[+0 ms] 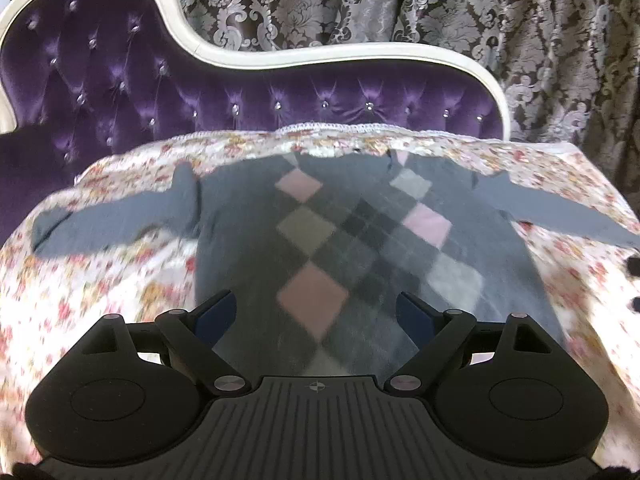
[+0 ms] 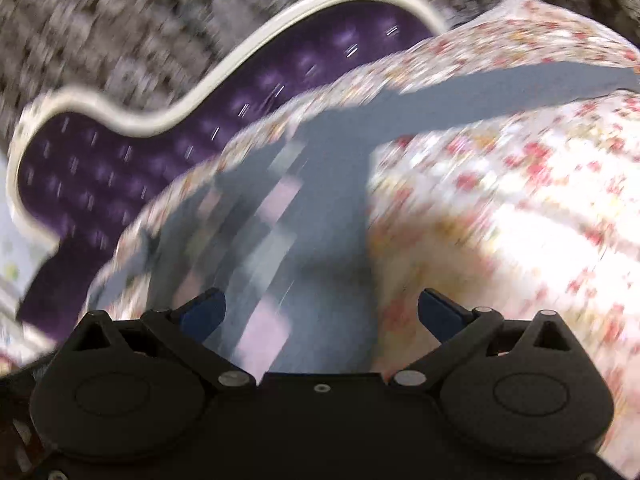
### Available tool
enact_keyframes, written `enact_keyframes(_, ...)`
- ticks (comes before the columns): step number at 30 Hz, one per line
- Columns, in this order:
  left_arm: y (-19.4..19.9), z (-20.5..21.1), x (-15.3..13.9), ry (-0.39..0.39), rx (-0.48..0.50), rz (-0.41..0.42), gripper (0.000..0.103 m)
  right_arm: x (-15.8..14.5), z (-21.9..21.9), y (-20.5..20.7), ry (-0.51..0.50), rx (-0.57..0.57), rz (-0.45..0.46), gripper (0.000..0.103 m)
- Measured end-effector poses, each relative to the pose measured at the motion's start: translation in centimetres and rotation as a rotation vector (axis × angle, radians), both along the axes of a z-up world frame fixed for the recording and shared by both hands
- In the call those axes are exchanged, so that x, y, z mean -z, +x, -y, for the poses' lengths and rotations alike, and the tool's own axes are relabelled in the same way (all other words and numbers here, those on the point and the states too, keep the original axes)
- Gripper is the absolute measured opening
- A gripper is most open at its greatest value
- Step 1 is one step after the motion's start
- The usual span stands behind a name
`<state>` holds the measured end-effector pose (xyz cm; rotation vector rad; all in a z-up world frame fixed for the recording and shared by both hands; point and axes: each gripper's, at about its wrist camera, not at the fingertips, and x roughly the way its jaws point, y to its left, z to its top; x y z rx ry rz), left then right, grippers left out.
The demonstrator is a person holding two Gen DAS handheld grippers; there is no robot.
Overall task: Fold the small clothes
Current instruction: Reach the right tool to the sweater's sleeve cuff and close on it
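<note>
A small grey sweater (image 1: 240, 232) with pink, grey and white diamonds lies flat on a floral cloth (image 1: 120, 280), both sleeves spread out to the sides. My left gripper (image 1: 316, 312) is open and empty above the sweater's lower hem. In the blurred right wrist view the sweater (image 2: 332, 184) shows with one sleeve (image 2: 500, 88) stretching to the upper right. My right gripper (image 2: 320, 312) is open and empty over the sweater's lower right part.
The floral cloth (image 2: 520, 220) covers a purple tufted sofa (image 1: 120, 80) with a white frame (image 1: 320, 52). Patterned grey curtains (image 1: 540, 20) hang behind. The right wrist view is smeared by motion.
</note>
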<state>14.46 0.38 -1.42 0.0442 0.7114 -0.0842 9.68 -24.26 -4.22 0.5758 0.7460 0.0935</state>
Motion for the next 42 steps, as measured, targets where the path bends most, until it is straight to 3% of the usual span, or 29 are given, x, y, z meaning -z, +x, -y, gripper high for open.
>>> enact_keyframes(3, 2.6, 1.0, 0.8, 0.019, 0.002, 0.0, 0.087, 0.3, 4.6, 1.8, 0.039, 0.087, 0.028, 0.102)
enact_keyframes(5, 3.9, 1.3, 1.6, 0.035, -0.001, 0.003, 0.087, 0.6, 7.2, 3.1, -0.014, 0.144, 0.031, 0.1)
enact_keyframes(7, 5.3, 1.8, 2.5, 0.061, -0.004, 0.0, 0.087, 0.9, 9.7, 4.2, -0.069, 0.197, 0.031, 0.085)
enact_keyframes(8, 6.0, 2.0, 3.0, 0.072, -0.006, -0.003, 0.087, 1.3, 11.3, 4.8, -0.078, 0.225, 0.03, 0.083)
enact_keyframes(15, 9.2, 2.4, 6.1, 0.096, -0.015, -0.058, 0.087, 4.7, 20.8, 6.9, 0.008, 0.446, 0.01, 0.076)
enact_keyframes(18, 9.9, 2.6, 7.6, 0.114, 0.003, -0.103, 0.087, 5.9, 23.1, 7.6, 0.026, 0.503, 0.005, 0.072)
enact_keyframes(29, 9.8, 1.5, 8.4, 0.051, 0.042, -0.075, 0.09, 8.4, 27.7, 10.4, 0.109, 0.634, 0.071, 0.057)
enact_keyframes(30, 9.8, 1.5, 8.4, 0.053, 0.051, -0.074, 0.09, 8.6, 27.9, 10.5, 0.109, 0.642, 0.069, 0.046)
enact_keyframes(31, 10.0, 1.5, 8.3, 0.054, 0.062, -0.077, 0.09, 8.7, 28.2, 10.8, 0.105, 0.651, 0.057, 0.021)
enact_keyframes(32, 10.1, 1.4, 8.2, 0.052, 0.071, -0.084, 0.089, 8.9, 28.4, 11.2, 0.102, 0.65, 0.041, 0.01)
enact_keyframes(33, 10.2, 1.1, 8.0, 0.044, 0.075, -0.093, 0.089, 9.0, 28.6, 11.5, 0.098, 0.652, 0.028, 0.011)
enact_keyframes(37, 10.1, -0.4, 7.0, 0.043, 0.04, -0.066, 0.088, 6.6, 27.4, 12.1, -0.001, 0.633, 0.034, 0.011)
enact_keyframes(42, 9.8, -3.2, 5.1, 0.049, -0.009, 0.0, 0.088, -0.6, 23.1, 14.4, -0.15, 0.485, 0.083, 0.011)
